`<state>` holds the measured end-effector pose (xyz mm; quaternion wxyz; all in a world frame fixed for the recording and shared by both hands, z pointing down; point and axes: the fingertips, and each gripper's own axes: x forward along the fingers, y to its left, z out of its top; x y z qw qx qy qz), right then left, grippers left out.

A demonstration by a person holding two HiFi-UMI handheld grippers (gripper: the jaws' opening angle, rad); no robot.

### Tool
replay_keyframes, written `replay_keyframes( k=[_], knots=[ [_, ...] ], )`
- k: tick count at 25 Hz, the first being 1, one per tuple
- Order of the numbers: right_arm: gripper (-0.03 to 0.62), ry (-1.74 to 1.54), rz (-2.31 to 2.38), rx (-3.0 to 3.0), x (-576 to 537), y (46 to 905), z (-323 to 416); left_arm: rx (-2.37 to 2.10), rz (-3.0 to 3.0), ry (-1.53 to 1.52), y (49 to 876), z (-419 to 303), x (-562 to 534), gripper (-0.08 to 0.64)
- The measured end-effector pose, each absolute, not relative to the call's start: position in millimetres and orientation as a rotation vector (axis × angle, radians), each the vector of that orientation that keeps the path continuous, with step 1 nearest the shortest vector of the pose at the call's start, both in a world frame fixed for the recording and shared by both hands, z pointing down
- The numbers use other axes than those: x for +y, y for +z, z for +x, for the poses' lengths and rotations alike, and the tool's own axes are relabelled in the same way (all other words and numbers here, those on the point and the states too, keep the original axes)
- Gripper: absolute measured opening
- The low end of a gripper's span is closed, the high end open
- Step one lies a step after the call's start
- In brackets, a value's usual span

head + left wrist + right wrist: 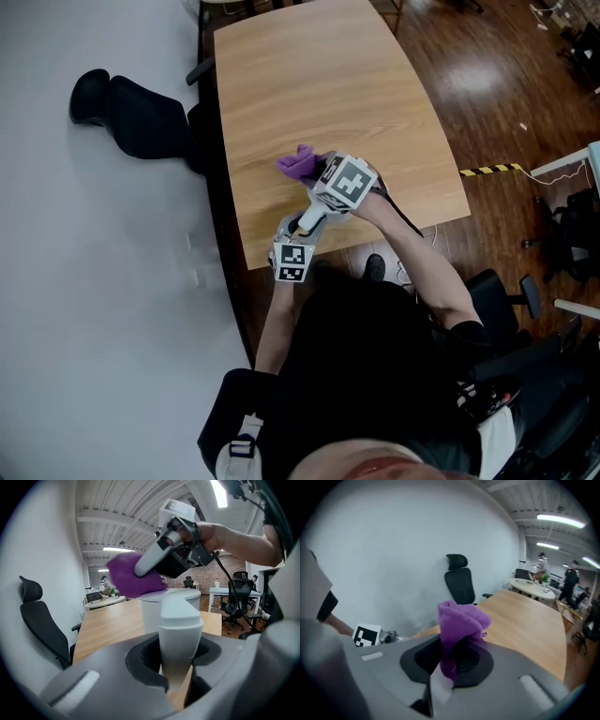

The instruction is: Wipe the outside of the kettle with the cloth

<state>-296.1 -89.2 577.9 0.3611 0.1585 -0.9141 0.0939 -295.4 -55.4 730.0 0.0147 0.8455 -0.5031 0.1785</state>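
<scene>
To wipe well, the left tool [180,674] should keep the kettle [152,609] from sliding or turning while the cloth is pressed against its wall and swept down and round in overlapping passes. It is probably best to lead with the bunched fabric so the hard jaws never scrape the shell. The left tool is closed on the kettle's pale handle [180,625], pointing nearly level from the near edge of the desk [309,84], where the kettle stands. The right tool [447,663] pinches the purple cloth [459,620]. Its forearm reaches in from the right and tilts down over the kettle, and the cloth seems to touch the upper rim.
</scene>
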Motion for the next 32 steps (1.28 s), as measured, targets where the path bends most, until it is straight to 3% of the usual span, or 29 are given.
replay_keyframes(
  k=[3, 7, 10, 13, 16, 21, 22, 24, 29, 32],
  knots=[
    [0.05, 0.074, 0.427, -2.168, -102, 598, -293, -1.576, 2.624, 0.547, 732, -292, -59, 0.443],
    [0.049, 0.147, 0.721, -2.062, -167, 596, -205, -1.569, 2.616, 0.55, 732, -292, -59, 0.443],
    [0.049, 0.417, 0.772, -2.273, -160, 585, -177, -1.563, 2.622, 0.541, 729, -295, -60, 0.443],
    [0.049, 0.622, 0.558, -2.571, -81, 560, -215, -1.558, 2.624, 0.524, 729, -305, -56, 0.443],
    [0.049, 0.661, 0.448, -2.628, -42, 598, -232, -1.537, 2.645, 0.523, 733, -309, -57, 0.445],
    [0.049, 0.985, 0.976, -2.584, -103, 646, -129, -1.49, 2.645, 0.538, 743, -323, -74, 0.481],
    [0.049, 1.065, 1.027, -2.585, -108, 652, -114, -1.467, 2.636, 0.496, 741, -329, -80, 0.492],
    [0.049, 1.308, 1.045, -2.677, -110, 657, -108, -1.407, 2.603, 0.35, 728, -349, -83, 0.587],
    [0.049, 1.983, 1.015, -2.707, -100, 709, -110, -1.517, 2.388, -0.057, 666, -392, -62, 0.594],
    [0.049, 2.38, 1.08, -2.408, -85, 721, -103, -1.592, 2.489, 0.136, 611, -330, -73, 0.594]
  ],
)
